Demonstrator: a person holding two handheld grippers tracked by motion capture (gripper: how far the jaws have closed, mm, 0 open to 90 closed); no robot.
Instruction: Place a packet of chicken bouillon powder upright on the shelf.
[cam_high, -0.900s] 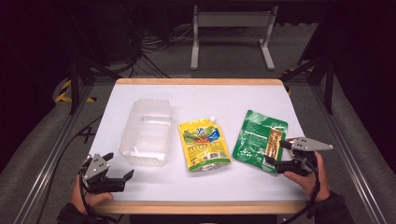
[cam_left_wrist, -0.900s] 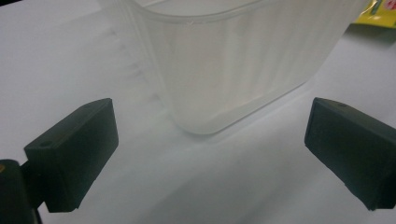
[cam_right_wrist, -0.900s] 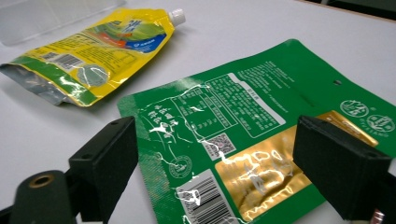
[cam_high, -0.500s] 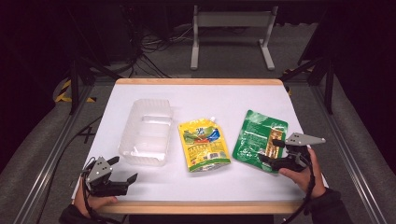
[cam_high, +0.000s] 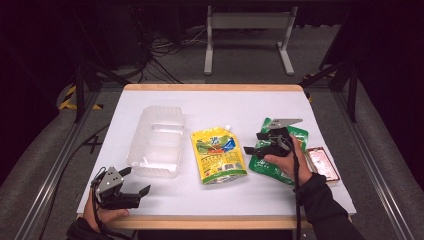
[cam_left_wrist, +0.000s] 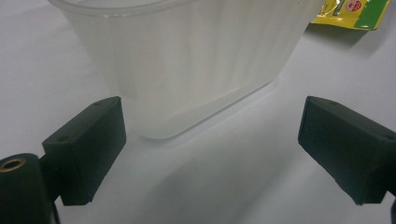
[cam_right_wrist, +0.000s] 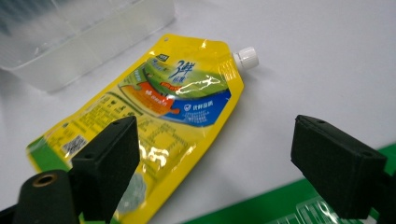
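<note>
A yellow spouted pouch (cam_high: 217, 155) lies flat in the middle of the white table (cam_high: 225, 107). In the right gripper view the pouch (cam_right_wrist: 163, 107) sits just ahead of my right gripper (cam_right_wrist: 215, 163), whose jaws stand wide with nothing between them. From above, the right gripper (cam_high: 253, 142) hovers over a green packet (cam_high: 262, 166) and points left at the pouch. A clear plastic container (cam_high: 155, 140) stands left of the pouch. My left gripper (cam_high: 136, 181) rests open near the front left edge, facing the container's near wall (cam_left_wrist: 187, 70) with empty jaws (cam_left_wrist: 210, 144).
A small pink packet (cam_high: 322, 162) lies right of the right hand, near the table's right edge. The green packet's edge (cam_right_wrist: 280, 205) shows under the right gripper. A metal stand (cam_high: 247, 35) and cables sit on the floor beyond the table.
My right gripper has moved left across the green packet toward the yellow pouch, and the pink packet now shows beside the hand. The left gripper has hardly moved.
</note>
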